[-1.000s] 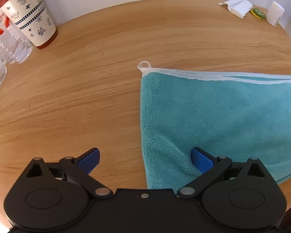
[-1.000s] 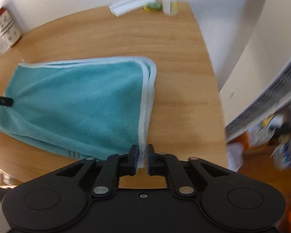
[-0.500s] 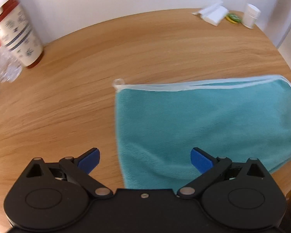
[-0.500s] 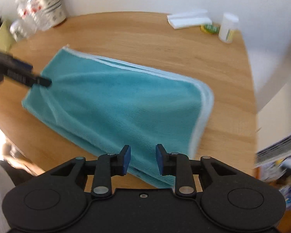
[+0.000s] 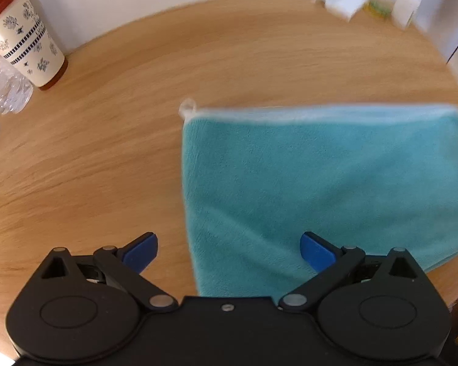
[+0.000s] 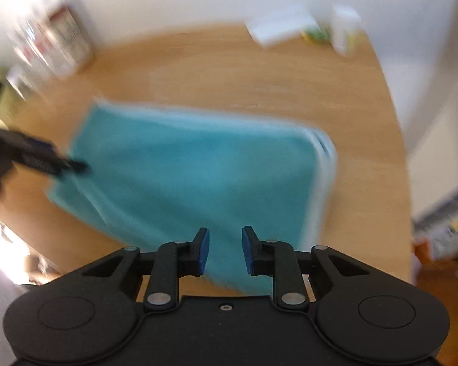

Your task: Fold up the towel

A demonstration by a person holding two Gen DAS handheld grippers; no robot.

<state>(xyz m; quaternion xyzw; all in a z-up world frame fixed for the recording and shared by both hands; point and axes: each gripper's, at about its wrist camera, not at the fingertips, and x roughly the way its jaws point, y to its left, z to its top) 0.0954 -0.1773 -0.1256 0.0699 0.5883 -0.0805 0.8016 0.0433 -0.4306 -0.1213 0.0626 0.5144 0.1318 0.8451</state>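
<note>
Left hand-held gripper (image 5: 229,248) spread wide over folded teal towel (image 5: 320,183), right hand-held gripper (image 6: 226,250) slightly parted, wooden table (image 5: 107,152)

Fluffy teal cloth towel (image 5: 320,183) lies on a smooth, matt wooden table (image 5: 137,122).

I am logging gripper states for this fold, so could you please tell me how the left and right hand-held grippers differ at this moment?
The left hand-held gripper has its jaws spread wide; the right hand-held gripper shows only a narrow gap, though it is open too. The left sits over the towel's side edge, one finger above bare table; the right has both fingers over the cloth. Both are black with blue pads and hold nothing.
</note>
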